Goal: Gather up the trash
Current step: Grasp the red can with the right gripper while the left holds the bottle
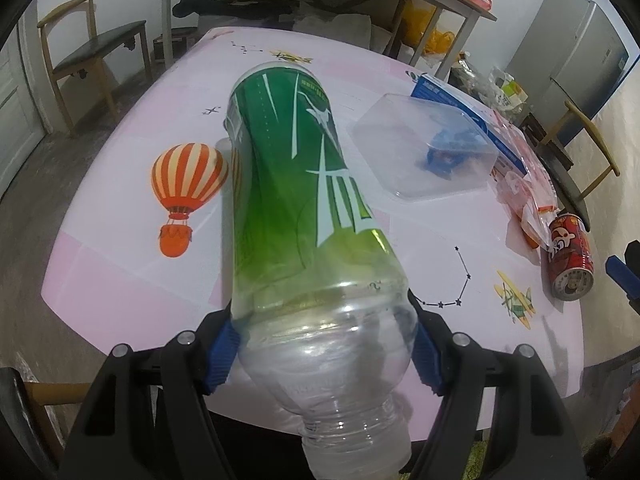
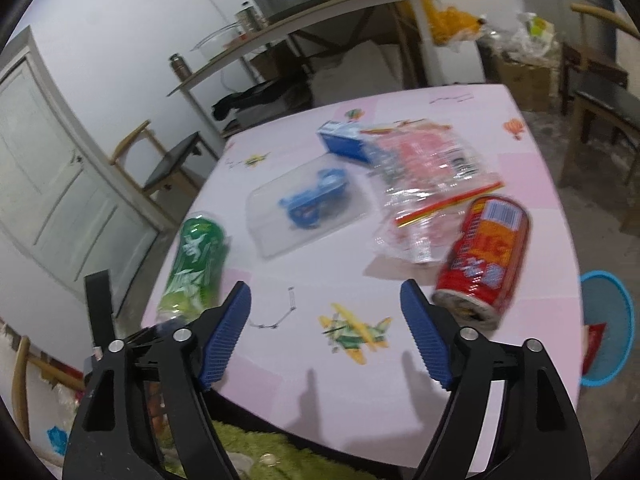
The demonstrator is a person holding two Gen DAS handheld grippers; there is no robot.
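Left wrist view: fingers (image 1: 426,354) clamp an empty bottle (image 1: 304,216); right gripper (image 2: 326,336) gapes above table (image 2: 532,264).

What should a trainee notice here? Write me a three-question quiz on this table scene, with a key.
1. True or false: the left gripper is shut on the green bottle.
2. Which item lies nearest the right gripper? A) red can B) blue box C) clear container
3. Fill in: the red can lies on its ____ on the pink table.

Key: 1 true, its pads press the bottle's clear shoulder on both sides. 2 A, just ahead of the right fingertip. 3 side.
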